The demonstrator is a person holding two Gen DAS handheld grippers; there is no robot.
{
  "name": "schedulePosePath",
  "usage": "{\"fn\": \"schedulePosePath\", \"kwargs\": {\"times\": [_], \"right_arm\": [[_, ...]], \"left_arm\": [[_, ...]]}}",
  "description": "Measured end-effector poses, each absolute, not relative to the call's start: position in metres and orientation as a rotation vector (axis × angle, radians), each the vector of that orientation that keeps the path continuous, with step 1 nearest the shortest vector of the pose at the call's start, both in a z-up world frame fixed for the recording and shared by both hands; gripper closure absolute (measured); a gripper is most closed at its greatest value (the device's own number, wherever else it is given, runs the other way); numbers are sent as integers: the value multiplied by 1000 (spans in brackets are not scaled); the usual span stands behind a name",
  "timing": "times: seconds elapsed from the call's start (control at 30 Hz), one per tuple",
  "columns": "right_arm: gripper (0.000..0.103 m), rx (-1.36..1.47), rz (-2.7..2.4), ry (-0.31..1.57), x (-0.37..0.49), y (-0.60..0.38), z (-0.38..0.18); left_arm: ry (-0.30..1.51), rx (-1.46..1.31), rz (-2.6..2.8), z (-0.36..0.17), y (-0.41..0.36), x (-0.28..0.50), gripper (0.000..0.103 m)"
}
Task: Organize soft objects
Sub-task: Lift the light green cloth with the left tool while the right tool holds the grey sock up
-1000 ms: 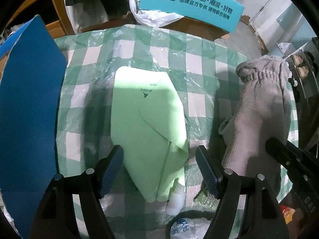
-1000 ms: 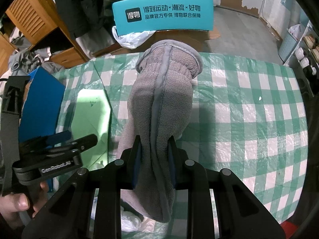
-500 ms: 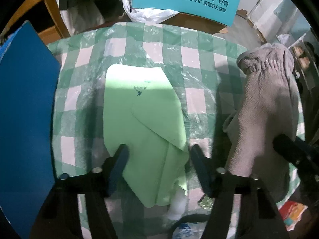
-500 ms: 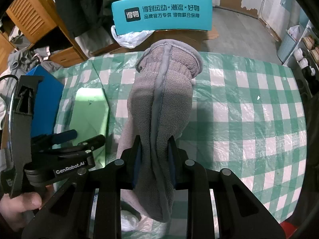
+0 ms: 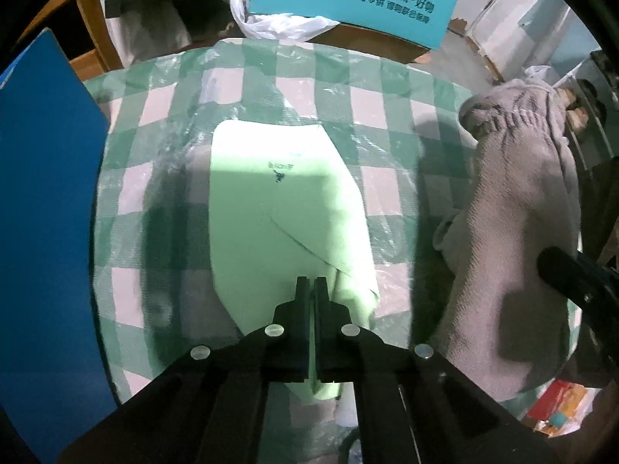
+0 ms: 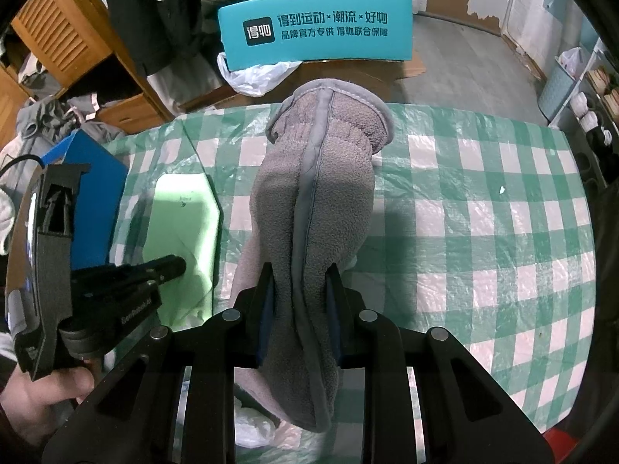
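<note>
A light green folded cloth (image 5: 278, 208) lies on the green-checked tablecloth (image 5: 371, 89); it also shows in the right wrist view (image 6: 182, 228). My left gripper (image 5: 312, 284) has its jaws closed together over the cloth's near edge; whether they pinch the cloth I cannot tell. My right gripper (image 6: 300, 274) is shut on a grey fleece glove (image 6: 317, 201), held cuff-forward above the table. The glove also shows in the left wrist view (image 5: 514, 224) at the right.
A blue box (image 5: 42, 208) stands at the table's left edge. A teal printed box (image 6: 315, 31) and a white plastic bag (image 6: 255, 75) sit beyond the far edge. Wooden furniture (image 6: 58, 34) stands at the back left. White plastic (image 6: 251, 429) lies near the front.
My left gripper's jaws have closed from wide open to together, over the green cloth's near edge. The right gripper keeps holding the glove, nearly still.
</note>
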State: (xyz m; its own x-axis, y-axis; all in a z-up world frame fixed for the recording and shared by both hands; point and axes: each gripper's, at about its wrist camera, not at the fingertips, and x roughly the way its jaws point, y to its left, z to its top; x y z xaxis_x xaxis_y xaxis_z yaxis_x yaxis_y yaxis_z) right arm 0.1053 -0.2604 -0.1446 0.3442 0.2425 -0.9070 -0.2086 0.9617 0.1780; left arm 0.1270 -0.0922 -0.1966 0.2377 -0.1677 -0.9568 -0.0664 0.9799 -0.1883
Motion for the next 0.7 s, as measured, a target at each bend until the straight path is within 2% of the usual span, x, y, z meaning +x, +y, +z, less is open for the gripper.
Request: {"fn": "schedulePosePath", "kwargs": {"times": [0.43,0.57,0.63,0.67,0.7], "right_arm": [[81,54,300,1152,104,-263,-129],[81,58,294,1149,102,-265,-125],[81,59,293,1146,101,-267,-122],[81,61,291,1145,100,-268,-120],[81,64,287,1143,100,-270,-119]], "left_arm": [[1253,-162,-118,-165,-95,117,102],[1301,-205,-128,-174,-96,123,100],[1341,-243,-123,-181,-95,127,91],[1355,-259,-114,-184,-94,127,78],[1361,-269,-104,-186,-93,127,60]]}}
